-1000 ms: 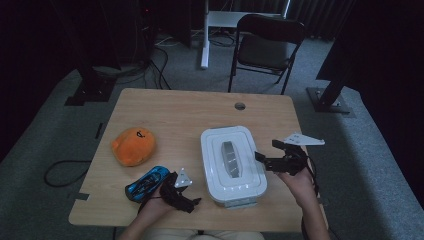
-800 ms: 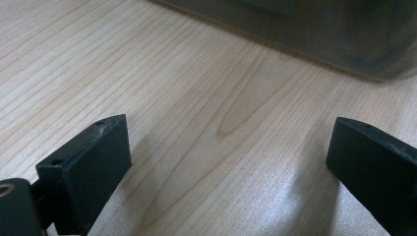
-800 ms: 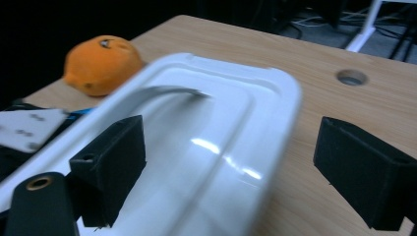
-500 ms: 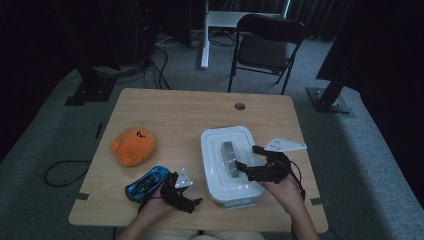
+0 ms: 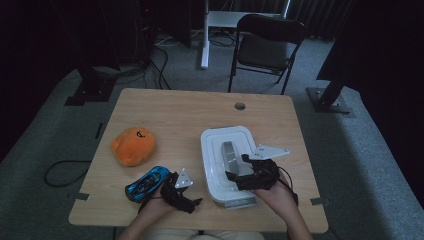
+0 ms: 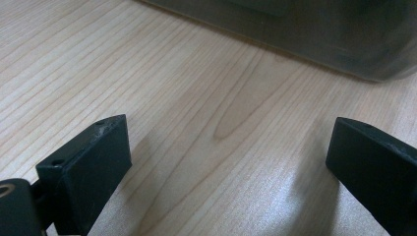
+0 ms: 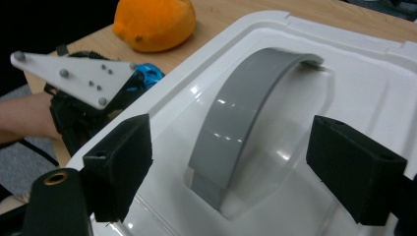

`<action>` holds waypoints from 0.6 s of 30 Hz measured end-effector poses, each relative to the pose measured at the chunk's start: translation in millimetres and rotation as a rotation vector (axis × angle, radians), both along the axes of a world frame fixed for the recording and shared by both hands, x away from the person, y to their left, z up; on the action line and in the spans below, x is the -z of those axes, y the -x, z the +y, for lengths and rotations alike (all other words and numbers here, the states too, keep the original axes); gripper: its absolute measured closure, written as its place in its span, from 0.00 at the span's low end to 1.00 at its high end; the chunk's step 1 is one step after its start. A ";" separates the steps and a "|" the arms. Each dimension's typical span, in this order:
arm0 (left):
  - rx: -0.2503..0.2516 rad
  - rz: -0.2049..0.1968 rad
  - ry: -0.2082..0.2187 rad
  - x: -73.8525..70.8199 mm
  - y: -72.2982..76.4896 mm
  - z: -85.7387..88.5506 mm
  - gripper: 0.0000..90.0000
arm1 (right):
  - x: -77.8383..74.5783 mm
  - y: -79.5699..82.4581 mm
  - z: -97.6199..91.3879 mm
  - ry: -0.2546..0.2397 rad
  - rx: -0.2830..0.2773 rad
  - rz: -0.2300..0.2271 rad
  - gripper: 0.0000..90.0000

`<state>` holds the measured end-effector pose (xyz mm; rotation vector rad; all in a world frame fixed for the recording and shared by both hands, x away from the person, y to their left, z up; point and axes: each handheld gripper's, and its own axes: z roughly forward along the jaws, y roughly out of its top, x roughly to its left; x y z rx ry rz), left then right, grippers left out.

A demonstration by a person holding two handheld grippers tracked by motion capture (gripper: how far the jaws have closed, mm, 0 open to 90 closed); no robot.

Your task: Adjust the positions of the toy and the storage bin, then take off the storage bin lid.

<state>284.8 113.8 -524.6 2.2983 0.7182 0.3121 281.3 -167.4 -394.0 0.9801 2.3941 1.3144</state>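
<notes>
On my left, the orange plush [image 5: 133, 145] and blue toy car [image 5: 147, 181] lie untouched; my left gripper [image 5: 192, 204] rests beside the car, jaws spread, empty. My right gripper [image 5: 235, 167] has slid in over the white box [image 5: 216, 136] — its jaws have just begun closing, astride the grey handle [image 7: 246, 108], not yet pinching. The lid lift is next, I judge.
</notes>
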 end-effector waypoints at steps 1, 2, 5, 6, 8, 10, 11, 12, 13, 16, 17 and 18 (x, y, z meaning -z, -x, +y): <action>0.000 0.000 0.000 0.0 0.0 0.0 0.04 | 0.6 0.2 1.0 0.005 -0.005 -0.003 0.21; 0.000 0.000 0.000 0.0 0.0 0.0 0.04 | 1.2 1.0 2.1 0.023 -0.008 -0.013 0.25; 0.000 0.000 0.000 0.0 0.0 0.0 0.04 | 4.1 2.2 5.7 0.041 -0.007 -0.010 0.28; 0.000 0.000 0.000 0.0 0.0 0.0 0.04 | 6.0 2.6 7.3 0.057 -0.004 -0.018 0.35; -0.001 0.000 0.000 0.0 0.0 0.0 0.04 | 7.3 2.8 8.1 0.071 0.004 -0.021 0.39; -0.001 0.000 -0.001 0.0 0.0 0.0 0.04 | 6.8 4.3 8.1 0.082 0.014 -0.032 0.43; -0.001 0.000 -0.001 0.0 0.0 0.1 0.04 | 6.7 4.3 7.8 0.085 0.022 -0.038 0.44; -0.001 0.000 0.000 0.0 0.0 0.1 0.04 | 6.7 4.3 7.5 0.083 0.027 -0.035 0.47; -0.001 0.000 0.000 0.0 0.0 0.0 0.04 | 6.7 4.1 7.2 0.078 0.027 -0.031 0.48; -0.001 0.000 -0.001 0.0 0.0 0.1 0.04 | 6.8 3.6 6.7 0.071 0.032 -0.021 0.54; -0.001 0.001 0.000 0.0 0.0 0.0 0.04 | 6.9 3.2 6.6 0.068 0.034 -0.018 0.55; -0.001 0.001 0.000 0.0 0.0 0.0 0.04 | 7.0 2.8 6.7 0.062 0.034 -0.013 0.56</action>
